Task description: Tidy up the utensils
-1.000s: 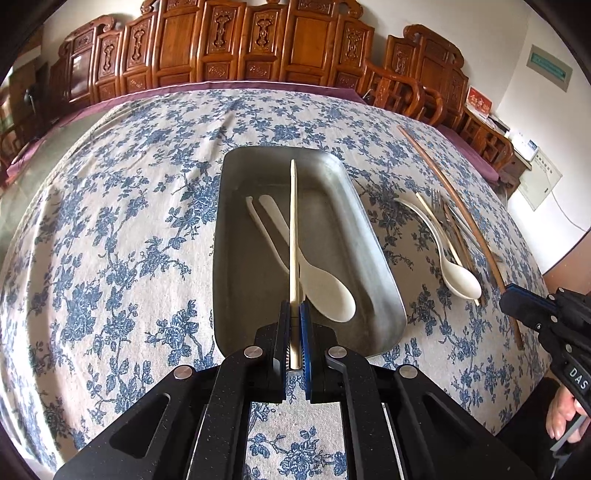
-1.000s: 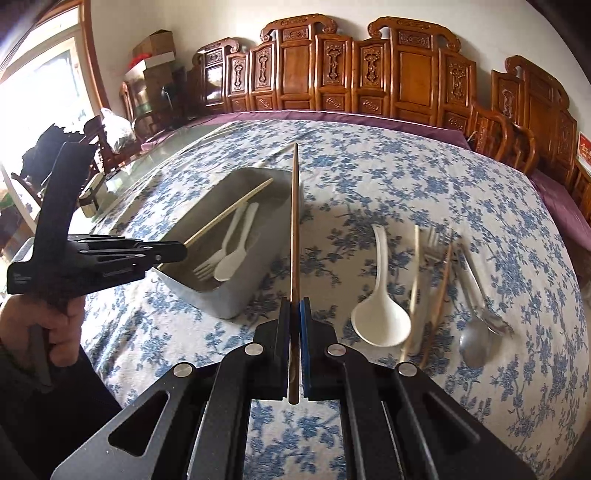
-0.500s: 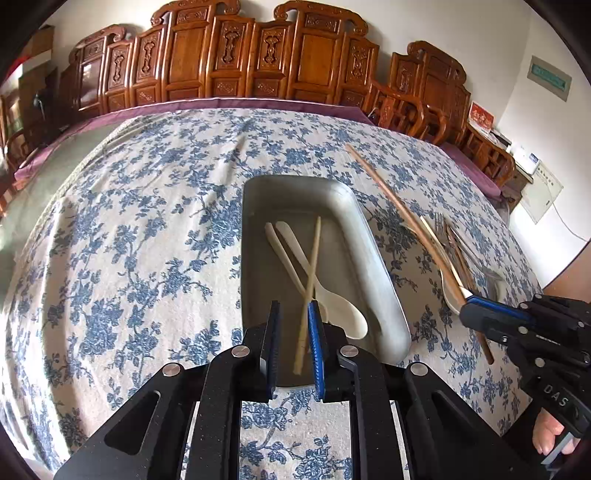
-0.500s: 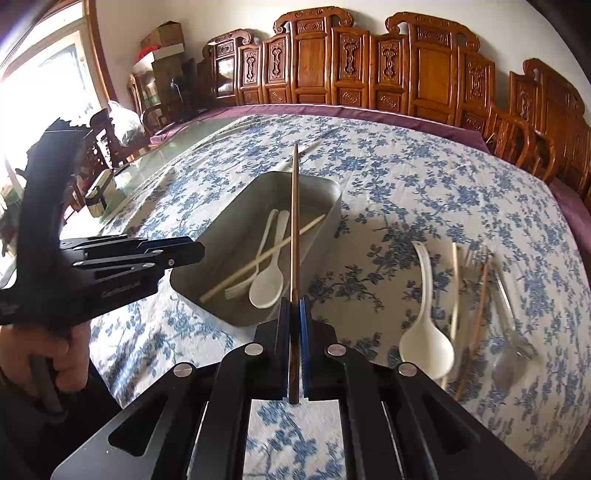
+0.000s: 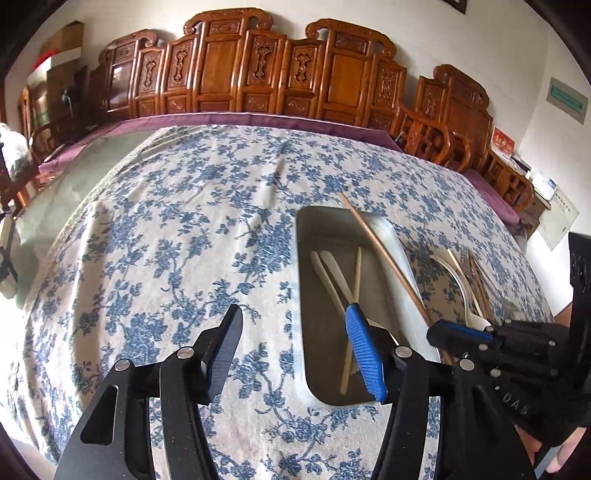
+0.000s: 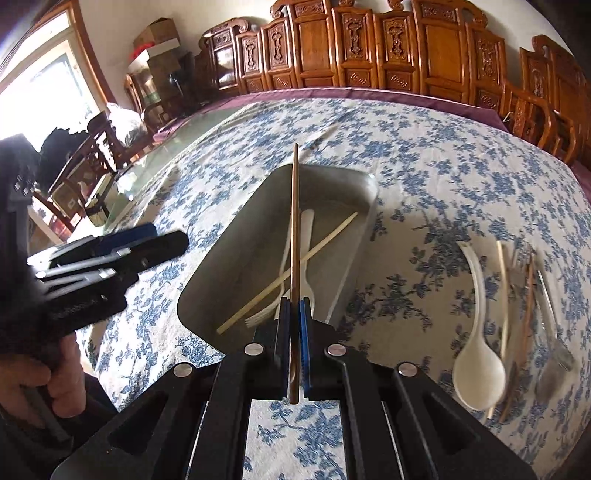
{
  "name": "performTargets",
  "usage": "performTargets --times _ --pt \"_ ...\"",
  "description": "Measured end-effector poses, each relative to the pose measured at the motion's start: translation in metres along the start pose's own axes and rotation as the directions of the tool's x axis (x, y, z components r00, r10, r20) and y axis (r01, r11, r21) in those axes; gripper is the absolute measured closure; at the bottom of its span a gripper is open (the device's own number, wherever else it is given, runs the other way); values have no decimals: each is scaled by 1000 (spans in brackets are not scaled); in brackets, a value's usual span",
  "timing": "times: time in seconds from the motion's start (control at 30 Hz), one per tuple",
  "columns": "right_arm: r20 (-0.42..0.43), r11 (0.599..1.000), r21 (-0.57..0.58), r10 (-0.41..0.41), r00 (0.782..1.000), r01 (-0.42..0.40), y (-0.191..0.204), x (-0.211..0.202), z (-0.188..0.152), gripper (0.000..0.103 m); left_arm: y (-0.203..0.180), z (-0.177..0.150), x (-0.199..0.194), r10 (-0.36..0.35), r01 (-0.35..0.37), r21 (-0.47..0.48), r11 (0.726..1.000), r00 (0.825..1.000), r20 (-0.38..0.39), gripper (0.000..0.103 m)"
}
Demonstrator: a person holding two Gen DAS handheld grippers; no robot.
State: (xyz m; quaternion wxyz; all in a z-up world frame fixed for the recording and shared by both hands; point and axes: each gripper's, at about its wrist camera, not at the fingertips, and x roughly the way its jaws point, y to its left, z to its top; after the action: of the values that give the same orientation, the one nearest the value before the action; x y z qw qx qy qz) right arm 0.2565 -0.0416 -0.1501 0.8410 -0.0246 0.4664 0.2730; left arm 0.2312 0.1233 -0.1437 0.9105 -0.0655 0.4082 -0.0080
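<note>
Holding a brown chopstick (image 6: 294, 236) tight in the right gripper (image 6: 294, 325), fingers pressed on it, right over the metal tray (image 6: 243, 236). Spreading wide, the left gripper (image 5: 295, 350), gripping nothing. Lying in the tray: a pale chopstick (image 6: 295, 266), a white fork (image 5: 327, 280) and spoon (image 6: 306, 254). Resting farther right on the flowered tablecloth (image 5: 166, 240): more utensils (image 6: 509, 314).

This looks like a dining room in a home or banquet hall: a big table under a blue-flowered tablecloth (image 5: 177, 236) over a purple underlay, a row of carved wooden chairs (image 5: 258, 70) along the white wall, cardboard boxes (image 6: 157, 33) stacked near a bright window (image 6: 44, 81).
</note>
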Motion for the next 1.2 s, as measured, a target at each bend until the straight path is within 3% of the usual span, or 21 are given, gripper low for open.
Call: performTargets --times 0.07,0.57,0.97,1.2 --pt "-12 1000 -2 0 1000 0 3 7 0 97 4 1 0 14 -13 -10 1000 1000 5 37" --pt "-69 1000 6 -5 998 6 8 36 3 97 12 4 -1 29 -28 -33 999 999 14 35" --pt "-6 998 15 61 998 -61 2 20 4 95 8 3 -2 29 -29 -25 999 999 15 35" --pt "77 1000 -15 23 997 -22 -22 -26 -6 93 0 1 -1 32 -32 -1 999 999 13 35"
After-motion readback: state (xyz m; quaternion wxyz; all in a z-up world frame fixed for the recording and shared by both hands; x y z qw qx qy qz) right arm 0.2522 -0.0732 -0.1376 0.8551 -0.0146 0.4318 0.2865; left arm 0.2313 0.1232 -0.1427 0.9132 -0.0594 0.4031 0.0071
